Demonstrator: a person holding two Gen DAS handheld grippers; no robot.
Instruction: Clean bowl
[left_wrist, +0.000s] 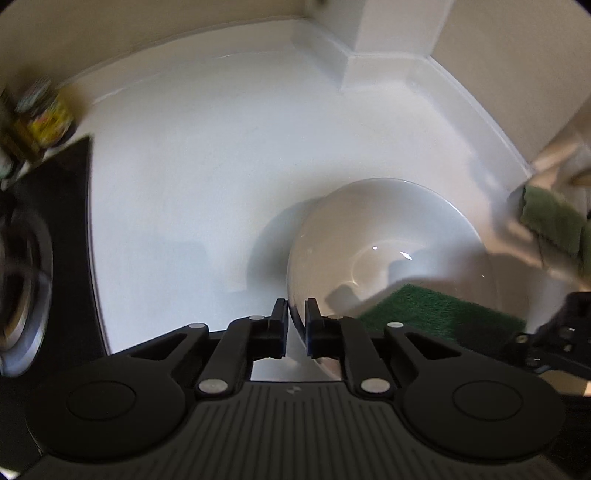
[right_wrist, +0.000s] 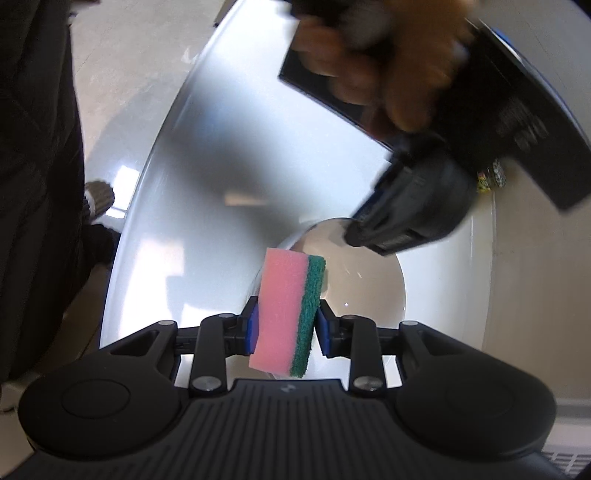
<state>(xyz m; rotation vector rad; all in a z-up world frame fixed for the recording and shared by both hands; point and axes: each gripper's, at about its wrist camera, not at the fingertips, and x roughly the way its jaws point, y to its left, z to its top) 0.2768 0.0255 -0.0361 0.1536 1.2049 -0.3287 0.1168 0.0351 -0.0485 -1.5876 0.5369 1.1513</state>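
From the left wrist, the left gripper (left_wrist: 296, 314) had its jaws drawn narrow around the near rim of the white bowl (left_wrist: 369, 236), which sat on a white counter (left_wrist: 184, 184) in a wall corner. From the right wrist, the right gripper (right_wrist: 284, 325) clamped a pink-and-green sponge (right_wrist: 288, 314) above the bowl.

One bowl (left_wrist: 388, 240), one sponge (right_wrist: 290, 314)

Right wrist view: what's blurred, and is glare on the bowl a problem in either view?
Right wrist: the left claw and hand are motion-smeared; the sponge is sharp. Left wrist: left edge smeared, the bowl shows only small specular dots. Fisheye bends the counter edges.
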